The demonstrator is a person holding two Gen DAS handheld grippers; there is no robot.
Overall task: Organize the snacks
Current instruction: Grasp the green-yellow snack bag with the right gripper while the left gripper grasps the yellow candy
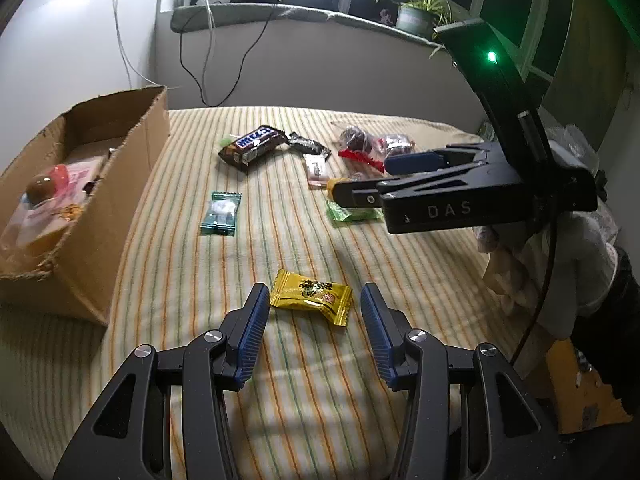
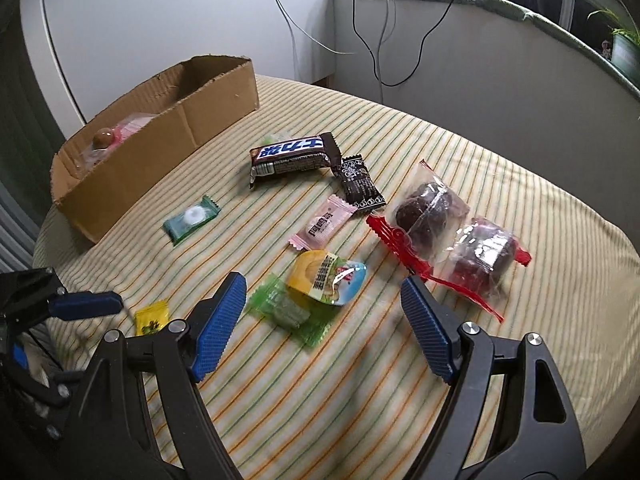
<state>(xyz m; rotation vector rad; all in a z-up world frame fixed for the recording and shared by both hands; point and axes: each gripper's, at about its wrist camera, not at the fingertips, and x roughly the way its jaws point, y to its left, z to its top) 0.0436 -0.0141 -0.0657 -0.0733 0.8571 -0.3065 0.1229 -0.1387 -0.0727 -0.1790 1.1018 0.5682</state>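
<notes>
A yellow wrapped candy [image 1: 311,298] lies on the striped cloth just ahead of and between the tips of my left gripper [image 1: 312,292], which is open and not pressing on it. My right gripper [image 2: 322,285] is open and tilted down over a jelly cup [image 2: 330,274] and a green wrapped candy [image 2: 286,312]; neither pad touches them. From the left wrist view the right gripper [image 1: 372,180] hovers at the right. The cardboard box [image 1: 120,168] at the left holds several snacks. One blue finger [image 2: 88,304] of the left gripper shows beside the yellow candy [image 2: 151,319].
Loose on the cloth are a chocolate bar [image 2: 294,154], a teal mint [image 2: 192,219], a pink candy [image 2: 324,226], a black candy [image 2: 360,184] and two dark cakes [image 2: 428,212] in clear wrappers. Cables hang from the sill [image 1: 280,12] behind. The cloth's edge drops off at the right.
</notes>
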